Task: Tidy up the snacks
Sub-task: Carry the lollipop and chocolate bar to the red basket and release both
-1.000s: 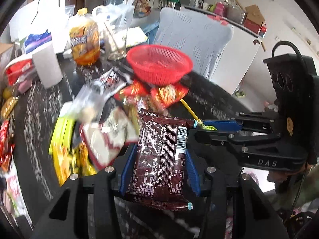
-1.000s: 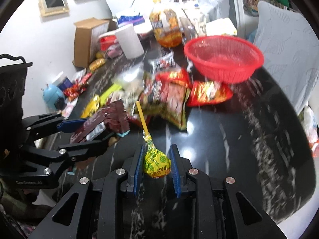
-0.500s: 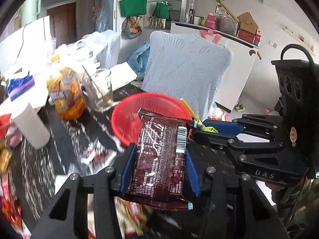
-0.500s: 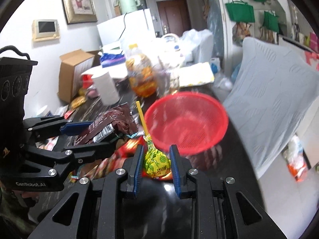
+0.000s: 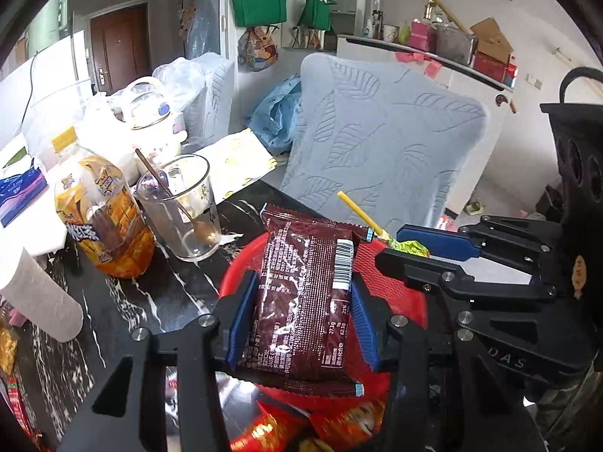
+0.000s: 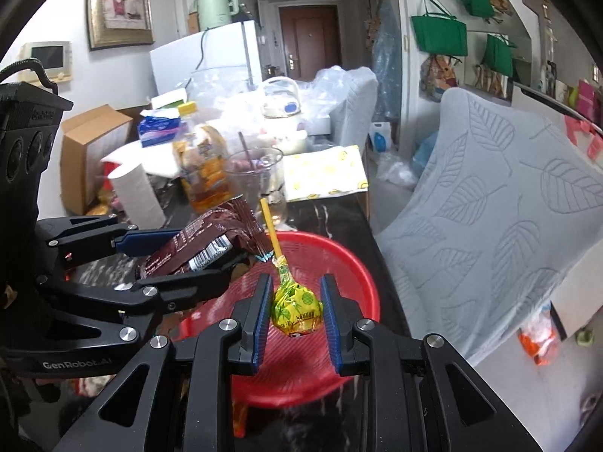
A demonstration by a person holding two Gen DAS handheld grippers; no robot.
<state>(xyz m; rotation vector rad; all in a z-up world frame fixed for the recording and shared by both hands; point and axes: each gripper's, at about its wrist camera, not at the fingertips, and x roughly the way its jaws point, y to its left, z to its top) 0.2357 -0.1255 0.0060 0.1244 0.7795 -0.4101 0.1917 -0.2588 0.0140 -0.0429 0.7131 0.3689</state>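
My left gripper is shut on a dark brown snack packet, held above the red mesh basket. My right gripper is shut on a yellow-wrapped lollipop with a yellow stick, also hanging over the red basket. Each gripper shows in the other's view: the right gripper at the right of the left wrist view, the left gripper with the brown packet at the left of the right wrist view. What lies inside the basket is mostly hidden.
On the black marble table stand a glass with a spoon, an orange drink bottle, a paper roll and a white pot. Loose red snack packs lie near the basket. A grey cushioned chair stands behind.
Both grippers have travelled from above the pile of loose snacks to above the red basket, carrying the brown packet and the lollipop. Their grips look unchanged.
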